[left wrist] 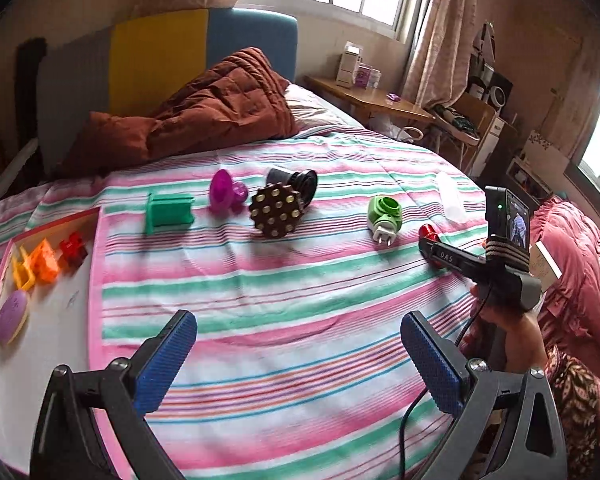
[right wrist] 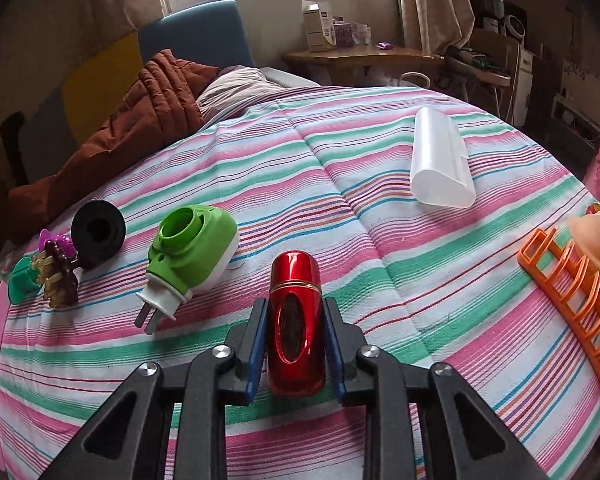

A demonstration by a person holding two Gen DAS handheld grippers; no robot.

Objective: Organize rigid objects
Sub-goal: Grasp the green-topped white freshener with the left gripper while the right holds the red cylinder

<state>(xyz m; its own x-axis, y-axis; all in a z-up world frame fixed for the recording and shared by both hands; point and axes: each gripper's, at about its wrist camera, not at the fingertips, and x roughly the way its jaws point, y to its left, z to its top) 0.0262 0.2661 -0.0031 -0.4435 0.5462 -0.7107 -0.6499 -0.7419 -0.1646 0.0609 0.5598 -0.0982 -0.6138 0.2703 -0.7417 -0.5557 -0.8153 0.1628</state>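
Nearest: right gripper (right wrist: 296, 344) clenched on red capsule (right wrist: 296, 320), lying on striped bedspread (right wrist: 380, 264); left gripper (left wrist: 300, 360) released, empty; pick-up step judged in hand; beyond: green plug-in (right wrist: 192, 256), black funnel (right wrist: 98, 232), white tube (right wrist: 440, 164); next: lift clear, carry to tray (left wrist: 60, 304), likely.

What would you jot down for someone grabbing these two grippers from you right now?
Right gripper: shut on the red tube, which lies on the bed.
Left gripper: open, holding nothing.
Done: orange, red and purple pieces sit on the tray.
Left on the bed: green block, purple cup, brown disc, black funnel, green plug, clear case; orange rack to the right.
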